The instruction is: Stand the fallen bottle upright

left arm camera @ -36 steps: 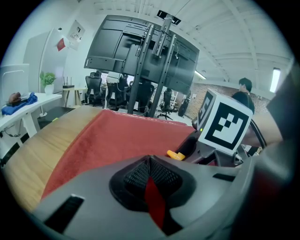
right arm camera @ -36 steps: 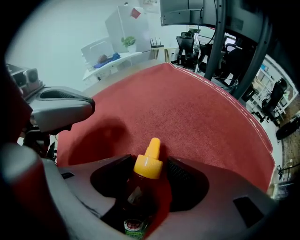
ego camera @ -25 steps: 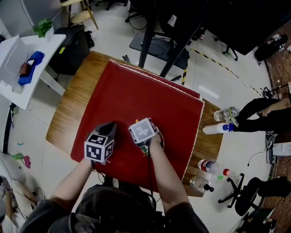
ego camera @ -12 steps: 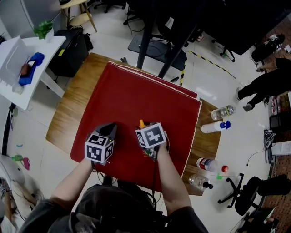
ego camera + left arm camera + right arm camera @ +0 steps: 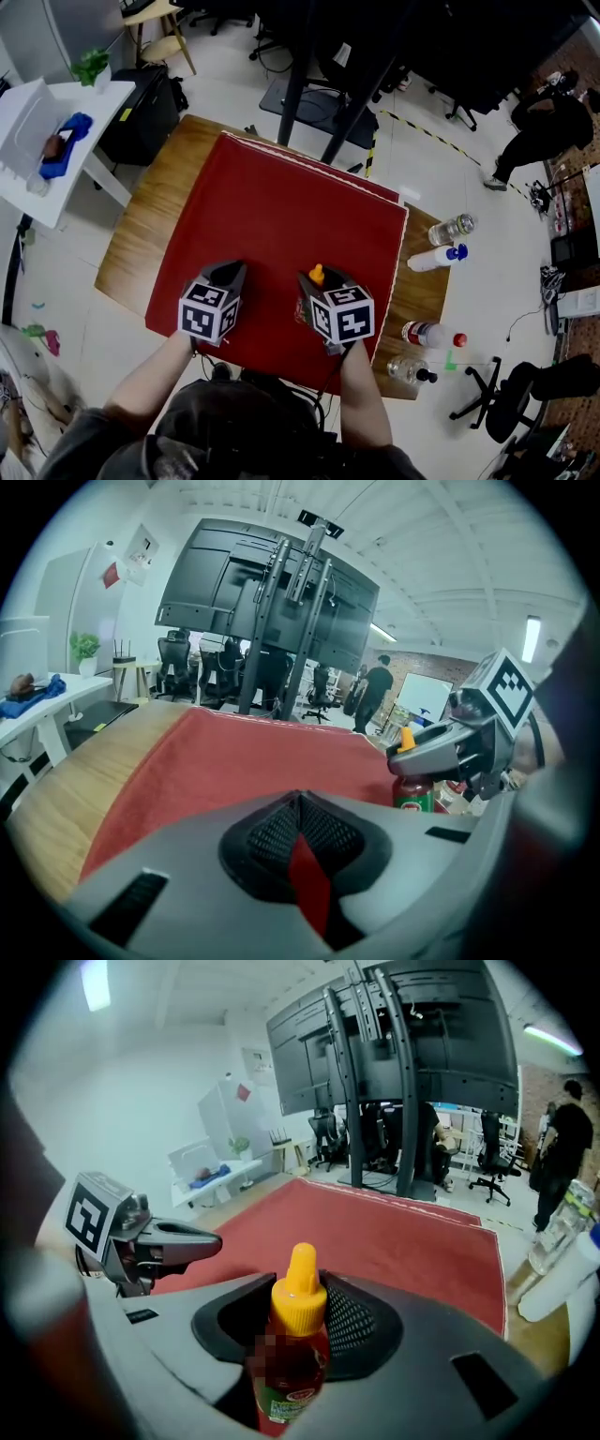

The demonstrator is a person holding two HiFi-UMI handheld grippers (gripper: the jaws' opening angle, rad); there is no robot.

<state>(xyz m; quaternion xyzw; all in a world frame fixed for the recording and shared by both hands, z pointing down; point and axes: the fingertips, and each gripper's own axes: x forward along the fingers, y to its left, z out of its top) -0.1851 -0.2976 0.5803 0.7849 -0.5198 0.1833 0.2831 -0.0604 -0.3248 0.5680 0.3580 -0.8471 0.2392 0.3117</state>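
right claw (image 5: 300, 1327) clamps sauce bottle (image 5: 292, 1358) upright, with the set-down the risky part

my jaws are closed on the bottle just under its orange cap (image 5: 300, 1290), one pad on either side of the shoulder, and the cap points up past the fingertips. seen from the left gripper view, the bottle hangs straight below my claw. it is over the near right part of the red cloth (image 5: 281, 206) that covers the wooden table (image 5: 141, 234). its base is hidden behind the left claw's housing, so i cannot say whether it touches the cloth or hangs just above it.

that is where trouble could start. letting go while the base is off the cloth, or with the bottle at a lean, would likely topple it, since it is tall and narrow. the hold is high on a round, smooth body, so the bottle may swing or slide down between the pads if i jolt it. the cloth is soft, and a wrinkle under the base could rock it. my left claw (image 5: 230, 274), jaws together and empty, sits just beside it and could knock it.
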